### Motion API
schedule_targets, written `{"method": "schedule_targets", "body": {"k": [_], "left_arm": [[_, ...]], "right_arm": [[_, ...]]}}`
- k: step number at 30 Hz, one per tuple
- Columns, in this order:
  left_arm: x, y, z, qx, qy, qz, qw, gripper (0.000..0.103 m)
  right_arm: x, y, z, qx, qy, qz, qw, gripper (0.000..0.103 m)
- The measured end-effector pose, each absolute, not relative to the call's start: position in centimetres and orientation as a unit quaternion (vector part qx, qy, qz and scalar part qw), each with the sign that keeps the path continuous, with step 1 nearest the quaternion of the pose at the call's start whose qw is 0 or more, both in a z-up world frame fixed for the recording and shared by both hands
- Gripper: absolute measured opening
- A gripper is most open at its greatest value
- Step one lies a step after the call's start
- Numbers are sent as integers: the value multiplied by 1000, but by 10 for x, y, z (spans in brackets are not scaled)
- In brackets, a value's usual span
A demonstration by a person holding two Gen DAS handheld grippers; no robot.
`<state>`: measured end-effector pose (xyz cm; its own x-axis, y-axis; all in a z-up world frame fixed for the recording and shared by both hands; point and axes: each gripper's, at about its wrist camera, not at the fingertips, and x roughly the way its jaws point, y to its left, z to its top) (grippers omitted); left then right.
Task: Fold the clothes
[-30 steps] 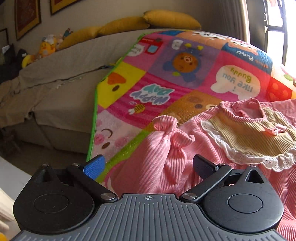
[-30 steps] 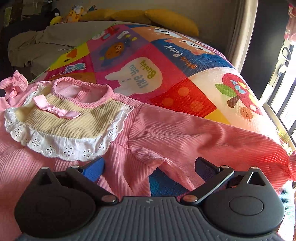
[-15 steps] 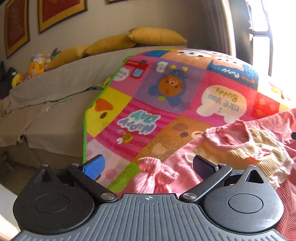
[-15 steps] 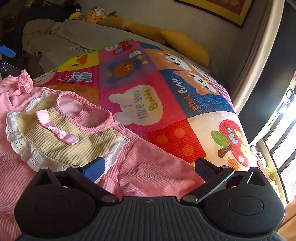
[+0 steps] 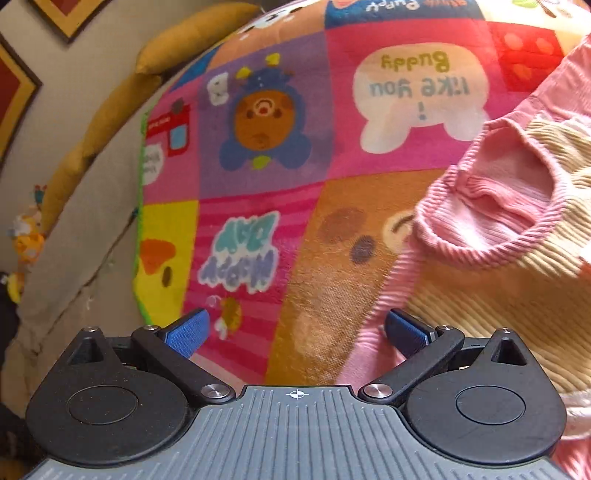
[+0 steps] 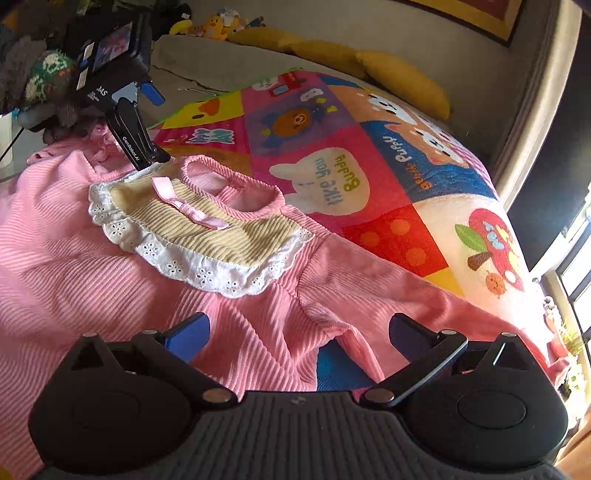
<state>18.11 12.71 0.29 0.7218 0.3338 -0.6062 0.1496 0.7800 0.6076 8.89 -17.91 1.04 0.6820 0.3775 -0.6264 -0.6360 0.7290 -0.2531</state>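
A pink ribbed child's garment [image 6: 74, 266] lies face up on a colourful play mat [image 6: 399, 229]. It has a yellow bib [image 6: 207, 225] edged in white lace and a pink bow [image 6: 184, 203]. My right gripper [image 6: 299, 336] is open just above the underarm, where the sleeve [image 6: 406, 295] runs off to the right. My left gripper [image 5: 295, 332] is open low over the mat, its right finger at the garment's shoulder edge beside the neckline [image 5: 491, 221]. In the right wrist view the left gripper [image 6: 157, 127] sits at the far shoulder, next to the lace.
The mat [image 5: 258, 206] covers a grey-sheeted bed [image 6: 192, 66] with yellow pillows [image 6: 402, 81] along the wall. Soft toys [image 6: 214, 27] sit at the far corner. A window [image 6: 576, 258] and the mat's drop-off lie to the right. Dark clutter [image 6: 40, 74] is at the left.
My left gripper moved forward and right, from the ruffled sleeve cuff to the neckline; the cuff has left its view. The right camera drew back, and the left gripper now shows in it.
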Motion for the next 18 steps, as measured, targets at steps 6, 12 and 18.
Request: {"method": "schedule_targets", "body": {"k": [6, 12, 18], "left_arm": [[171, 144, 16, 258, 353, 76, 896, 103], [93, 152, 32, 81, 356, -4, 931, 103], [15, 160, 48, -100, 345, -83, 930, 103]], "right_arm": [[112, -217, -5, -127, 348, 244, 896, 103], [125, -252, -7, -8, 370, 225, 901, 103], [139, -289, -4, 109, 397, 202, 889, 103]]}}
